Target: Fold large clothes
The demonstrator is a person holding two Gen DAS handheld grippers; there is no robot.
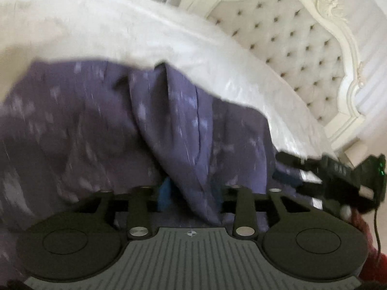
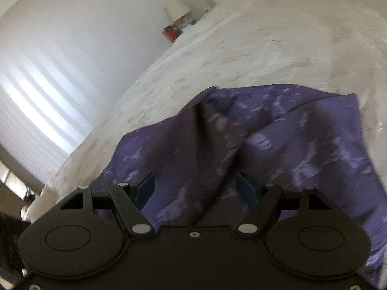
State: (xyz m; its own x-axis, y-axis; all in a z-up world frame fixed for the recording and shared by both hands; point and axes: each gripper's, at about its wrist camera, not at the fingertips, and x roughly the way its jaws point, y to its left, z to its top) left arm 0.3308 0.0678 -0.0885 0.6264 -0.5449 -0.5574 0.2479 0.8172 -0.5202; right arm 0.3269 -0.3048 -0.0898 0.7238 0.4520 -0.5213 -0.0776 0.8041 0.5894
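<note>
Purple garment [image 2: 278, 130] is bunched on the bed [image 2: 217, 60] right ahead of both tools. Right tool [image 2: 196, 188] is wide with a fold between its pads; left tool [image 1: 191, 193] is part open, grip unclear. We pinch edges, not bunches.

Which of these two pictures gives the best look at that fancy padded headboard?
The left wrist view: the tufted headboard, with buttons and a carved cream frame, fills its upper right. The right wrist view shows none of it, only the white bedspread, the purple garment and a wall.
</note>
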